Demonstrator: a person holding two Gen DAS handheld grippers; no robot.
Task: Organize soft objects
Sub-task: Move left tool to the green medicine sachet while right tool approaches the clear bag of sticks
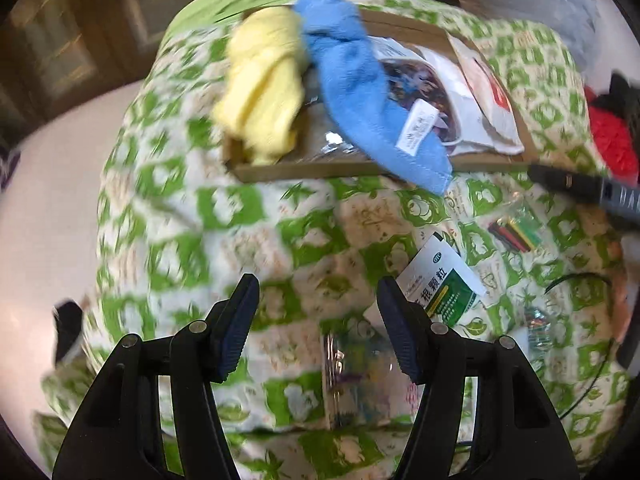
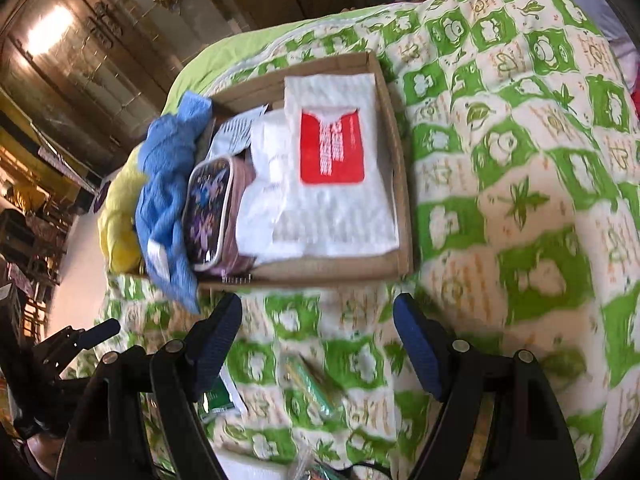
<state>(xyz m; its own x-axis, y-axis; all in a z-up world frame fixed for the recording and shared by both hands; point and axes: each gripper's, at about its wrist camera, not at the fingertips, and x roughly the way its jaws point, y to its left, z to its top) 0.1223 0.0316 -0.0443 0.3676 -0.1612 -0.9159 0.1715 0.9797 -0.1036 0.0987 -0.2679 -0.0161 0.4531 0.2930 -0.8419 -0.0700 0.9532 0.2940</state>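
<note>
A shallow cardboard box (image 1: 304, 170) (image 2: 402, 200) lies on a green and white quilt (image 1: 280, 224) (image 2: 520, 160). A yellow cloth (image 1: 262, 80) (image 2: 118, 220) and a blue towel (image 1: 360, 92) (image 2: 166, 184) lie in it, the towel hanging over the front rim. The box also holds a white packet with a red label (image 2: 332, 168) (image 1: 488, 84) and a purple patterned pouch (image 2: 210, 208) (image 1: 416, 80). My left gripper (image 1: 318, 328) is open and empty above the quilt, short of the box. My right gripper (image 2: 318, 348) is open and empty, just in front of the box.
A green and white medicine sachet (image 1: 440, 280), a clear bag of coloured sticks (image 1: 514, 232) and a clear plastic packet (image 1: 356, 380) lie on the quilt near the left gripper. A red and black fluffy thing (image 1: 612, 136) sits at the right. A green packet (image 2: 316, 392) lies under the right gripper.
</note>
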